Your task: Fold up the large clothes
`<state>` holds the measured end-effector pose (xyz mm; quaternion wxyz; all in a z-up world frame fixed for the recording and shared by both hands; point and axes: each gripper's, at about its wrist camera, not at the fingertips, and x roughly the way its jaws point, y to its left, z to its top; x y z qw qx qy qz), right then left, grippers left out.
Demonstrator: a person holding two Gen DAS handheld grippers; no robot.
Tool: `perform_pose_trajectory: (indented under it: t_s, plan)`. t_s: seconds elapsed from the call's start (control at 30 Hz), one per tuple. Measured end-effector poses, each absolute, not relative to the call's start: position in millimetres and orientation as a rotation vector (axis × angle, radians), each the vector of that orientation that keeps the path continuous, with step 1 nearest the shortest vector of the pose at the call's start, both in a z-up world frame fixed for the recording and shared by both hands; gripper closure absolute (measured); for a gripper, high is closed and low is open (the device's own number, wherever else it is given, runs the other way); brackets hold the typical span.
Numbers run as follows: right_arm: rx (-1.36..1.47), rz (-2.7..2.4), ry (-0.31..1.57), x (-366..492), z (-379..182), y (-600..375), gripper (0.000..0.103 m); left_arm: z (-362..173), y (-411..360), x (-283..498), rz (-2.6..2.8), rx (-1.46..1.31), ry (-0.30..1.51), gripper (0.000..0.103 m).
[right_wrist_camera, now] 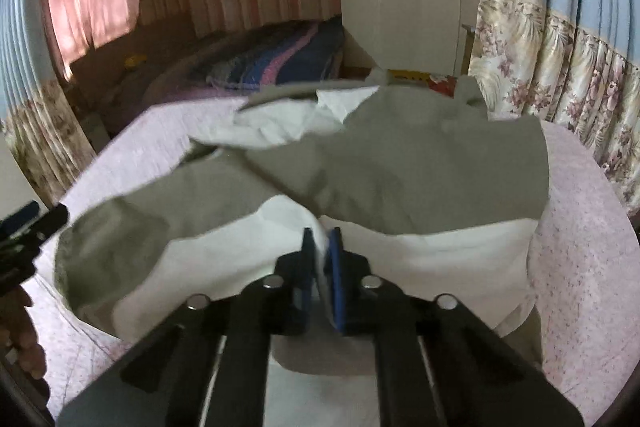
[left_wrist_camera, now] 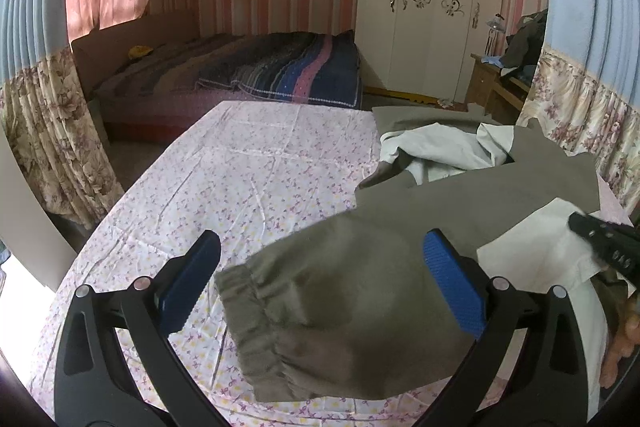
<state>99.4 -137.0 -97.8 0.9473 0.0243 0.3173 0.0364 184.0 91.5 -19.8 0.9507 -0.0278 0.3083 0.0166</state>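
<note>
Mid-fold on a khaki jacket (left_wrist_camera: 360, 291) with white lining (right_wrist_camera: 224, 267), spread across the right half of a floral sheet (left_wrist_camera: 248, 187). Right gripper (right_wrist_camera: 322, 247) pressed together on a fold of lining near the jacket's near edge, cloth pinched between the blue pads (right_wrist_camera: 334, 267). Left gripper (left_wrist_camera: 320, 275) spread wide, pads on either side of the sleeve with its gathered cuff (left_wrist_camera: 256, 331), nothing between them touching. Whether above the sleeve or level with it, hard to tell from this angle.

Judged as the sleeve step: body held down or lifted at the right, sleeve waiting to be taken and brought inward. Next move likely calls for closing on the cuff or just behind it, where the gathered cloth offers a thick bite, then carrying it across toward the body without dragging the sheet along.

Plenty of bare sheet to the left of the sleeve and ahead toward the far edge. Near edge of the sheet close under the cuff, so little margin there; a slack sleeve could slide off the front. Far side of the jacket rumpled, lining turned out near the collar (left_wrist_camera: 440, 147), still to be flattened. Beyond the sheet, a bed (left_wrist_camera: 240, 75) and wardrobe (left_wrist_camera: 424, 7), well apart from the work.
</note>
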Motion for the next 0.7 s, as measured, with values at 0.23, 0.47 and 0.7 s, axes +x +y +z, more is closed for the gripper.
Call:
perform_pose_trajectory:
  t_s: [0.23, 0.47, 0.7]
  plan:
    - [0.091, 0.033, 0.546, 88, -56, -201, 0.1, -4, 80, 183, 0.034, -0.042, 0.604, 0.003]
    - [0.082, -0.202, 0.486, 79, -35, -326, 0.101, 2, 52, 188, 0.02, -0.016, 0.602, 0.003]
    - [0.088, -0.413, 0.537, 96, -58, -453, 0.102, -7, 36, 199, 0.043, 0.03, 0.629, 0.003]
